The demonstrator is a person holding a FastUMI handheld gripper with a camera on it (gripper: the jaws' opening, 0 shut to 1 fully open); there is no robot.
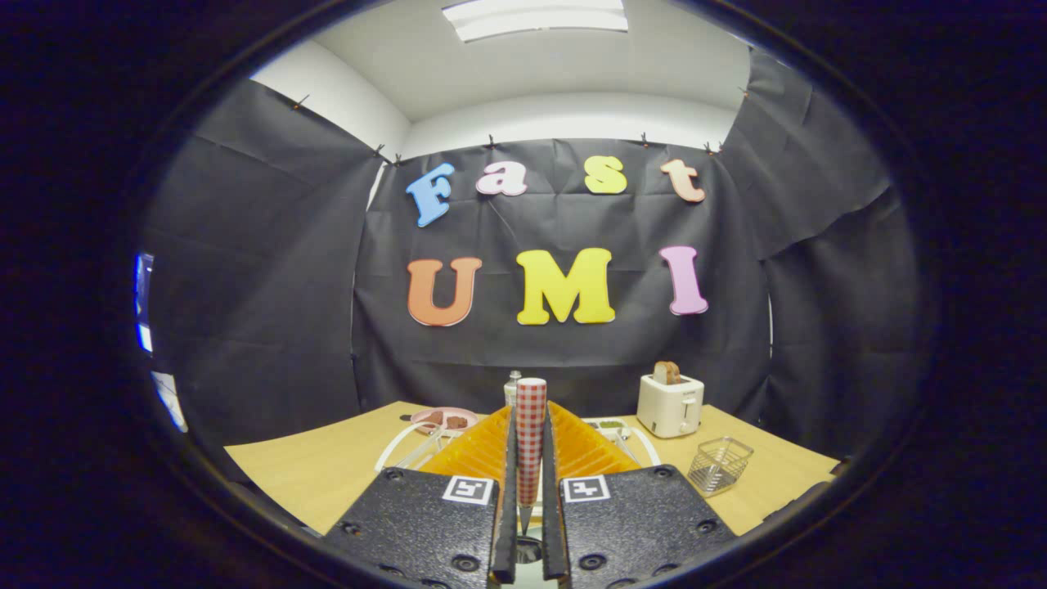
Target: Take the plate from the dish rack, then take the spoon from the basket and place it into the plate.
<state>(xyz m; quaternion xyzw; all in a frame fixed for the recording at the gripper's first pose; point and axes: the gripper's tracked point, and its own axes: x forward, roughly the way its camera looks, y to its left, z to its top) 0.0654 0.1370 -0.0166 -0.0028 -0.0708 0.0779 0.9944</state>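
Observation:
My gripper [530, 415] is shut on a spoon [530, 458] with a red-and-white checkered handle. The spoon stands upright between the fingers, its rounded end rising just above the fingertips. Beyond the fingers to the left, a pink plate [444, 420] lies on the wooden table [327, 466] with something brown on it. A small wire basket [720, 465] stands on the table right of the fingers, and nothing shows inside it. White wire loops of the dish rack [401, 446] curve out on both sides of the fingers, which hide most of the rack.
A white toaster [671, 402] with a slice of toast in it stands at the back right of the table. A small bottle [513, 386] stands behind the spoon's tip. Black cloth walls close in the table on three sides.

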